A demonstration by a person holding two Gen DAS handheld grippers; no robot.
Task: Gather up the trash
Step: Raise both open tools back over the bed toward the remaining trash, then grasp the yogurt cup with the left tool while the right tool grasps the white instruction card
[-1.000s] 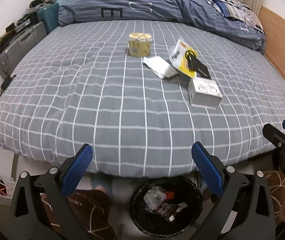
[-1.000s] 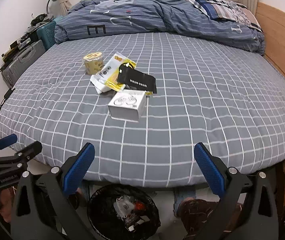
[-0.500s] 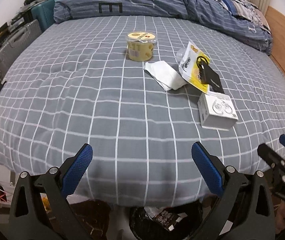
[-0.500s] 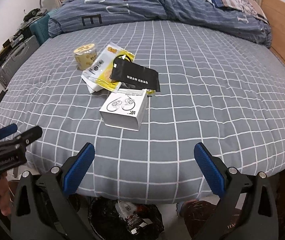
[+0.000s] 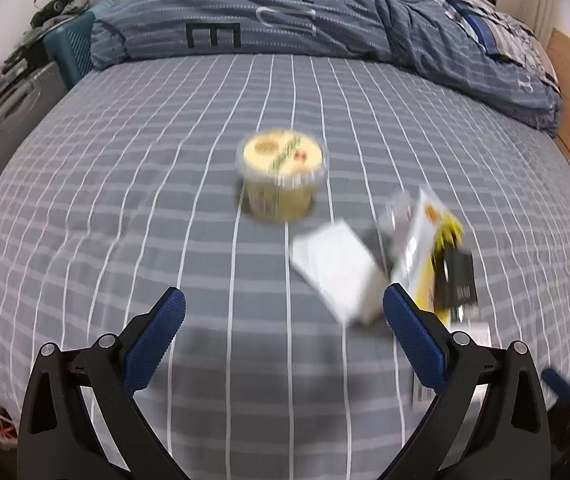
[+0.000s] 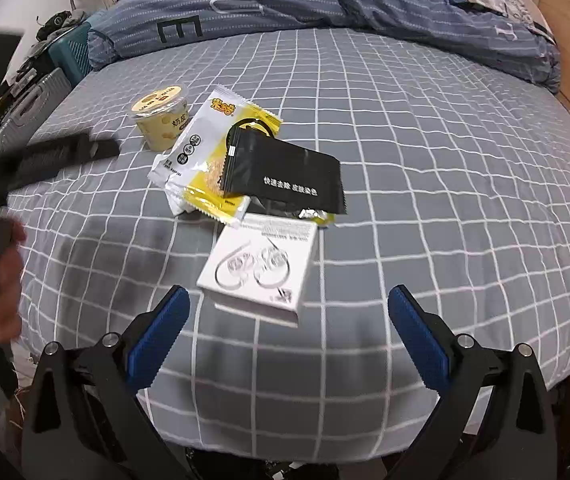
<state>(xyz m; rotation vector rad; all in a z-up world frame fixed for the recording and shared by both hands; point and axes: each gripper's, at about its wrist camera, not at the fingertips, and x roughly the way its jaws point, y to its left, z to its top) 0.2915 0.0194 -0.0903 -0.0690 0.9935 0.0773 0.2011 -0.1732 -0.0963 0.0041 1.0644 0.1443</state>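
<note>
**Closing in on the trash pile, both grippers empty**

Sitting mid-bed w/ the rest of the trash, the white box point(image 6: 259, 266) lies just ahead of your right gripper point(image 6: 288, 334), a bit left of center btwn the fingers, long axis running away from you and tilted slightly right. Jaws spread wide, nothing held. Touching the box's far edge: black sachet point(image 6: 285, 174) over the yellow wrapper point(image 6: 201, 148), then the yellow cup point(image 6: 161, 122) beyond, upright.

Your left gripper point(image 5: 283, 338) is also released and empty; view is motion-blurred. From it the cup point(image 5: 281, 176) sits straight ahead but well off; a white tissue point(image 5: 335, 268) is nearer, just right of center.

Judgement: right is closer to the box; take it across the short side. The grey checked sheet point(image 6: 425, 160) is soft, so expect sink.
</note>
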